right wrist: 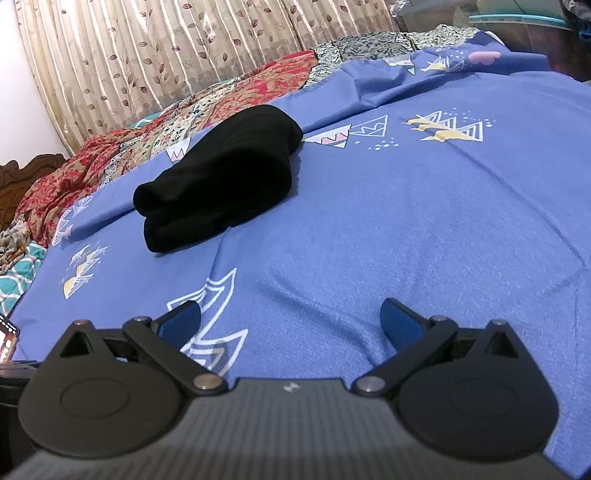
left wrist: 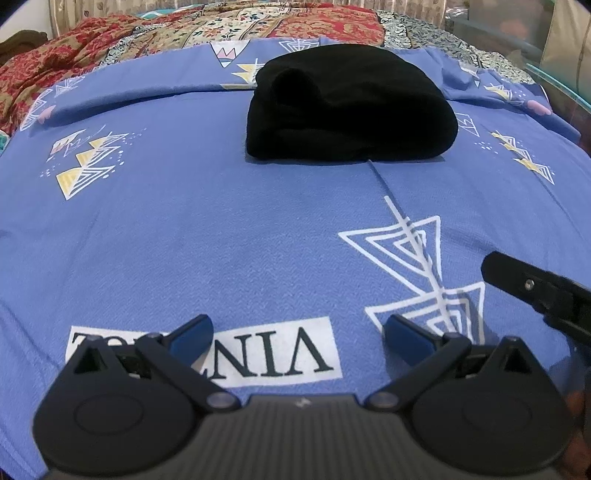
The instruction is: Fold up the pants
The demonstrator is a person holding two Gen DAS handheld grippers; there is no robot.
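Observation:
The black pants (left wrist: 351,107) lie folded into a compact bundle on the blue sheet (left wrist: 221,221), far ahead of my left gripper (left wrist: 297,336). That gripper is open and empty, low over the sheet near a white text label. In the right wrist view the folded pants (right wrist: 218,177) lie ahead and to the left. My right gripper (right wrist: 290,323) is open and empty above the blue sheet (right wrist: 406,221). Part of the right gripper's body (left wrist: 539,288) shows at the right edge of the left wrist view.
A red and beige patterned blanket (left wrist: 221,26) lies bunched behind the sheet. Leaf-print curtains (right wrist: 166,55) hang behind the bed. A wooden headboard (right wrist: 22,177) is at the left. A glass-topped table (left wrist: 554,62) stands at the far right.

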